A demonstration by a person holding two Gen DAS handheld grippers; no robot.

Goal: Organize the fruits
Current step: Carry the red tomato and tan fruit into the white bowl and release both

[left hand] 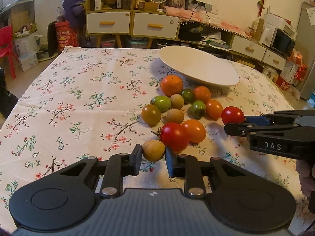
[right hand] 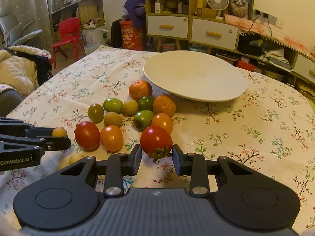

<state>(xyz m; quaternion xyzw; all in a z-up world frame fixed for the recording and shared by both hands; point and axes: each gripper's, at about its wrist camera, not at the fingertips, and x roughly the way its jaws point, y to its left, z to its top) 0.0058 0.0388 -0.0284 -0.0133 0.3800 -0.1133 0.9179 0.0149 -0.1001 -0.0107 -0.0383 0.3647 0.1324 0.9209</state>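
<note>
left gripper (left hand: 153,153): closed on a small tan round fruit (left hand: 153,150) – one finger on each side of it, at the near edge of the fruit group. in the right wrist view this gripper (right hand: 59,137) comes in from the left edge, with the tan fruit (right hand: 59,132) showing just behind its finger.
right gripper (right hand: 157,153): clamped on a red tomato (right hand: 156,140), the green stem leaves pointing toward the camera. in the left wrist view it (left hand: 243,122) reaches in from the right side and the same tomato (left hand: 232,115) sits at its tip.
near fruits: another red tomato (left hand: 174,136) touching an orange tomato (left hand: 194,130), just behind the left gripper.
middle fruits: green ones, tan ones and an olive-brown one (left hand: 151,115) lie close together on the flowered tablecloth (left hand: 78,98).
far fruits: two mandarins – the bigger one (left hand: 171,85) is nearest to the plate.
plate (left hand: 198,67): white, shallow, just behind the fruit group, with no fruit in it.
behind the table: a shelf with white drawers (left hand: 108,22).
</note>
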